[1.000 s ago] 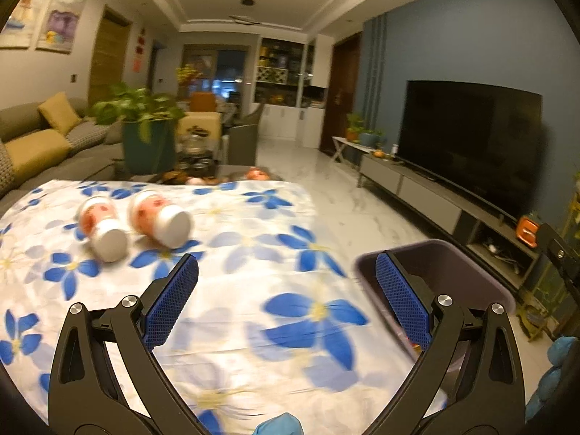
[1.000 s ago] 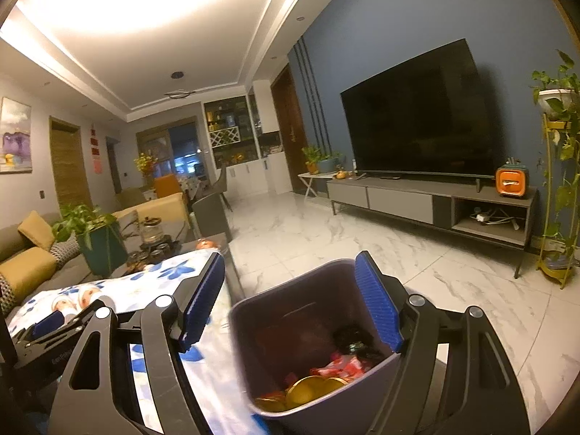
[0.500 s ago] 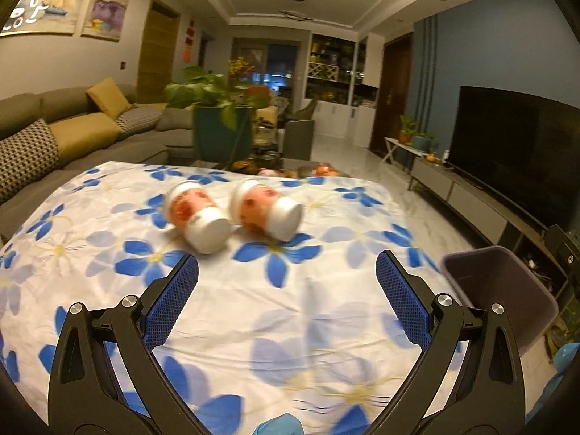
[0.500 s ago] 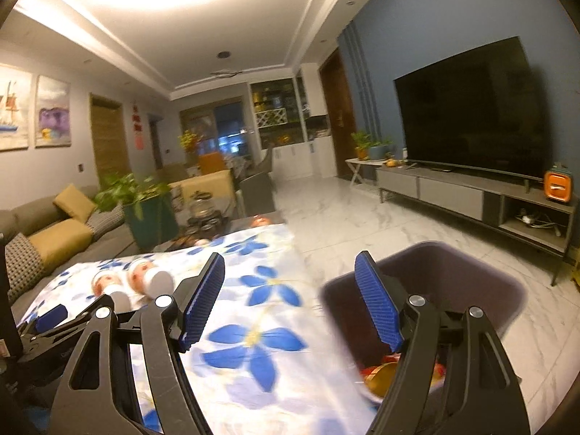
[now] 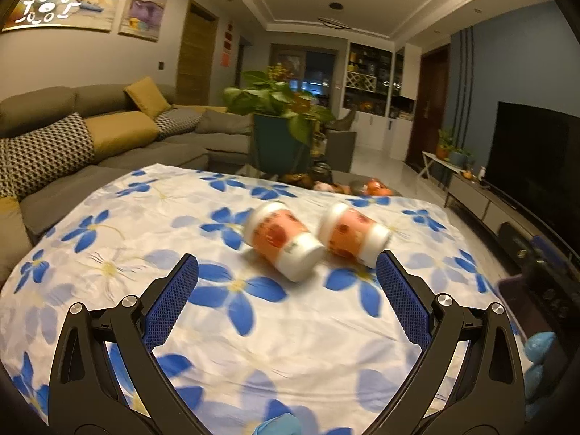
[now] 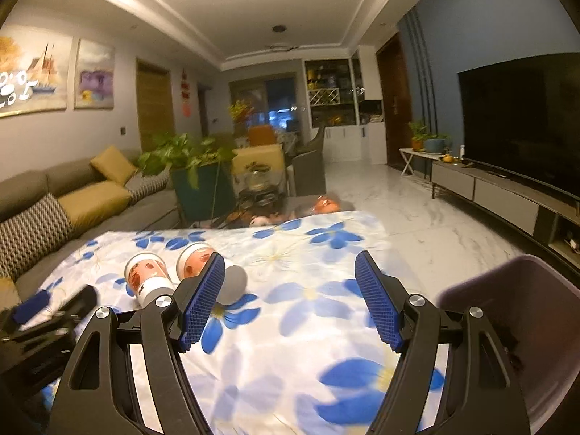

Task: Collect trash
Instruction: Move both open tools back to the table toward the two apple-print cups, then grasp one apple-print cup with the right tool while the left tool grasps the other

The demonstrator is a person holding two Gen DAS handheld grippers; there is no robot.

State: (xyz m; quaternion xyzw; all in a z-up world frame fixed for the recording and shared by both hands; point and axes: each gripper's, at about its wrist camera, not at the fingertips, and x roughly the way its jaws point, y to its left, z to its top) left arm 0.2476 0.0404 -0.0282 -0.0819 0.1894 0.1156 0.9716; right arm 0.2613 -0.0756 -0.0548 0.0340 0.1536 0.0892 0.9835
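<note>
no readable text, cup labels blurred

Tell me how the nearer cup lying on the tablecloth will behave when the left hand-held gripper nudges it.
The nearer cup lies on its side, so it will likely roll, curving since it tapers. It looks like light paper and may crush. It touches the second cup, which may shift.

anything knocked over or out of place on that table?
Yes: two orange-and-white cups lie on their sides on the floral tablecloth, side by side, the left cup and the right cup. No spill shows around them. Both claws, left and right, are open and hold nothing. The purple bin sits off the table's right edge.
</note>
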